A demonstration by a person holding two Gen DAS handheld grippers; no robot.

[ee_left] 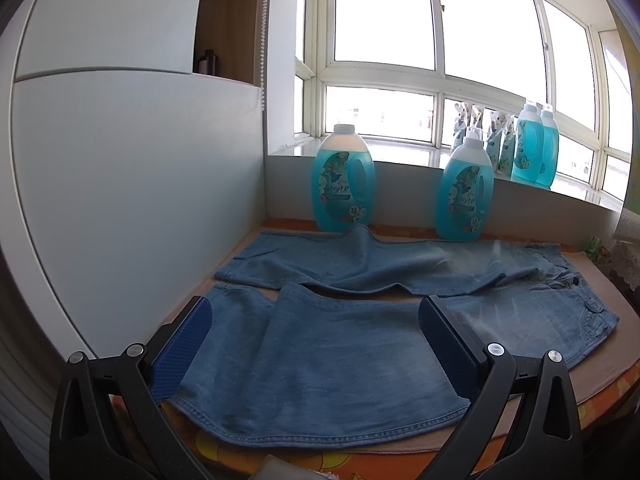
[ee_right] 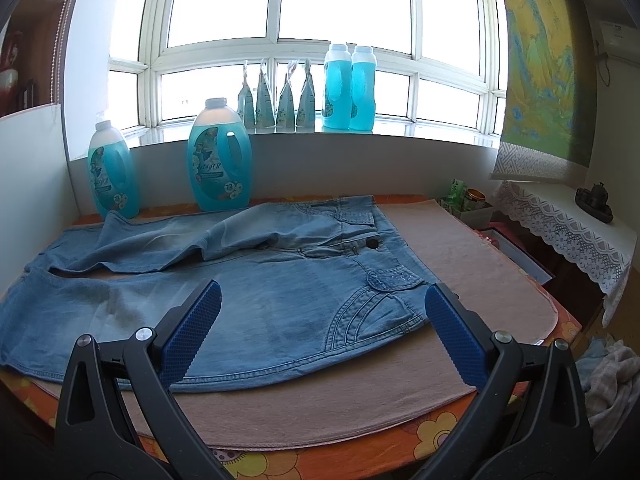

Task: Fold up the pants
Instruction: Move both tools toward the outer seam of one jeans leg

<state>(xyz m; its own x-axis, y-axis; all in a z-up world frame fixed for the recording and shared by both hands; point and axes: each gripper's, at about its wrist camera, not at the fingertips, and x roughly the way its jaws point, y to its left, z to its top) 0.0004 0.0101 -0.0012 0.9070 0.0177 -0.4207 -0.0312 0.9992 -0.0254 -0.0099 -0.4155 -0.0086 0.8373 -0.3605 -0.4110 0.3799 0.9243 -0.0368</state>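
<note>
- On the table, over a beige mat (ee_right: 460, 240), the jeans (ee_right: 280, 300) are spread out sideways: waistband to the right, hems to the left, far leg rumpled and partly lapped up by the blue detergent bottles (ee_right: 219, 156).
- Left gripper (ee_left: 316, 340) hangs over the near leg's hem end, jaws spread wide, nothing in them.
- Right gripper (ee_right: 322, 320) hovers over the hip/pocket area, also wide open and empty.
- Handling guess: denim is soft but on the heavy side, drapes and won't hold shape, so it'll sag between two pinch points. Not slippery or fragile at all.
- I'd pinch the thick stitched bits: the hem (ee_left: 320, 424) on the left, the waistband edge (ee_right: 404, 264) on the right. Seams give the pads something to bite.
</note>
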